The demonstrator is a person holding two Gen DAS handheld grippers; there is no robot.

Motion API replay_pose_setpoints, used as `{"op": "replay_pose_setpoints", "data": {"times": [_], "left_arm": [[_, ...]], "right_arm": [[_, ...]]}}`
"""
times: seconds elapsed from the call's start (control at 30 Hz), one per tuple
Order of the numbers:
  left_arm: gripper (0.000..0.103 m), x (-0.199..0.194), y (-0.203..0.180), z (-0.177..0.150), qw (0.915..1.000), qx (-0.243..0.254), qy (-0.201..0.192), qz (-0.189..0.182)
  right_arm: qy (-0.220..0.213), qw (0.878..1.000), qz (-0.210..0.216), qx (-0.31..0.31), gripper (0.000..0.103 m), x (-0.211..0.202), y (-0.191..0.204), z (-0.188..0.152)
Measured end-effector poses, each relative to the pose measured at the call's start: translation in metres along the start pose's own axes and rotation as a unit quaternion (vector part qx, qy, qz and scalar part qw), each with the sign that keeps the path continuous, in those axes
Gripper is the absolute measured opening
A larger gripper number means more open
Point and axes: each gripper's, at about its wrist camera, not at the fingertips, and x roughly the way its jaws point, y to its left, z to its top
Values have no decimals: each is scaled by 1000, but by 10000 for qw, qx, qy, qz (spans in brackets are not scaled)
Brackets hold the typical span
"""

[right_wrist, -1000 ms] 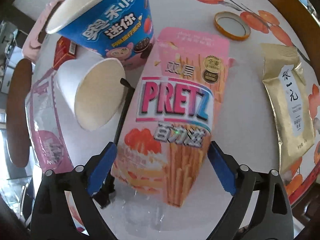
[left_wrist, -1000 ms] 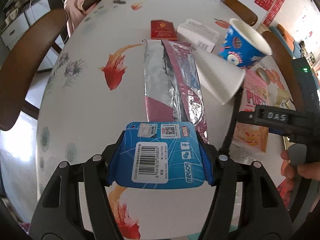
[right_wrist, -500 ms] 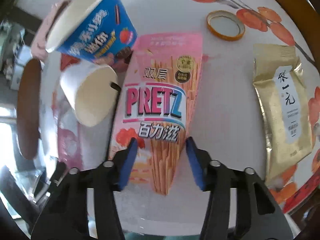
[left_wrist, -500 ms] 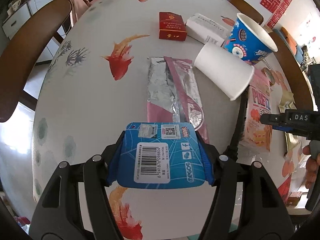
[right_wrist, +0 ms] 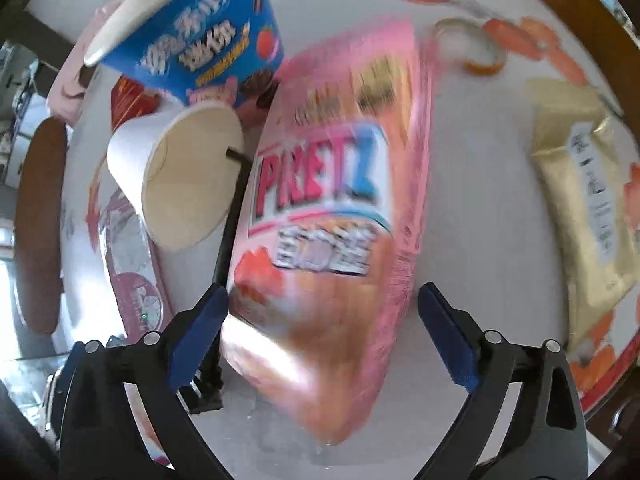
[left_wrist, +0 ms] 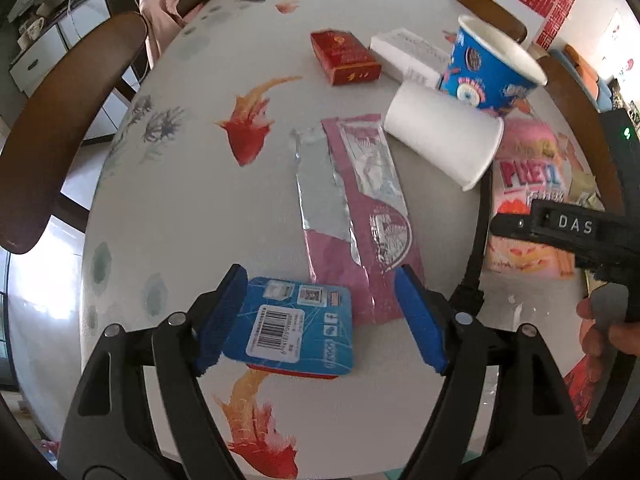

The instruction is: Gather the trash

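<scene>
Moved: blue card pack was clamped between the left gripper pads a second ago; now released, lying on the desk, touching only the left pad, right pad clear of it. Pretz bag was pinched narrow by the right gripper half a second ago; pinch now let go.
Left gripper: jaws opening, wide, nothing held; card pack sits between them, off-centre.
Right gripper: jaws opening to near full width, nothing gripped; Pretz bag lies between the pads, view blurred, contact at the left pad cannot be told.
Landmark: white paper cup, lying on its side.
Trash layout: Pretz bag just beside the cup mouth; pink foil wrapper touching the cup's closed end and running toward the card pack; blue snack tub just behind the cup; red box and white box further behind; gold pouch well apart, past the Pretz bag.
Collection bin: not in view.
Risk 1: off-centre regrasp of the card pack; one pad would push it sideways, and it is judged likely to skid on the smooth desk.
Risk 2: the slick Pretz bag could buckle and slip if pinched only at its tail.
Risk 3: the cup could roll if nudged by the right gripper's left finger, and knock the tub.
</scene>
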Motion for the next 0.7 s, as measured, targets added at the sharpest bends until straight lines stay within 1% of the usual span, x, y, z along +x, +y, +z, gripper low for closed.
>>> {"op": "replay_pose_setpoints", "data": {"times": [0.07, 0.13, 0.17, 0.23, 0.27, 0.3, 0.4, 0.47, 0.53, 0.63, 0.7], "left_arm": [[76, 1, 1, -1, 10000, 13, 7, 29], [76, 3, 2, -2, 10000, 13, 44, 24], [77, 4, 2, -2, 10000, 6, 51, 39], [80, 6, 5, -2, 9999, -44, 53, 72], [81, 6, 7, -3, 9999, -74, 57, 80], [81, 8, 8, -3, 9999, -114, 74, 86], [81, 15, 13, -4, 9996, -203, 171, 96], [83, 20, 13, -4, 9995, -188, 197, 156], [83, 25, 12, -4, 9994, -171, 248, 159], [82, 33, 9, -3, 9992, -208, 341, 52], [79, 34, 4, -2, 9996, -53, 265, 125]], "right_arm": [[114, 9999, -45, 1, 96, 2, 3, 2], [208, 9996, -88, 163, 96, 3, 3, 6], [191, 9997, -125, 124, 98, 2, 1, 8], [49, 9997, -230, -55, 97, -1, 2, 14], [16, 9997, -207, -115, 96, -1, 1, 14], [15, 9998, -167, -129, 97, -1, 0, 14], [42, 9991, -278, -303, 93, -1, 0, 12], [36, 9993, -238, -296, 91, -2, -1, 11], [50, 9993, -205, -312, 90, 0, 4, 7], [100, 9993, -156, -331, 88, -3, -3, 2], [130, 9994, -103, -313, 87, -7, -15, 2]]}}
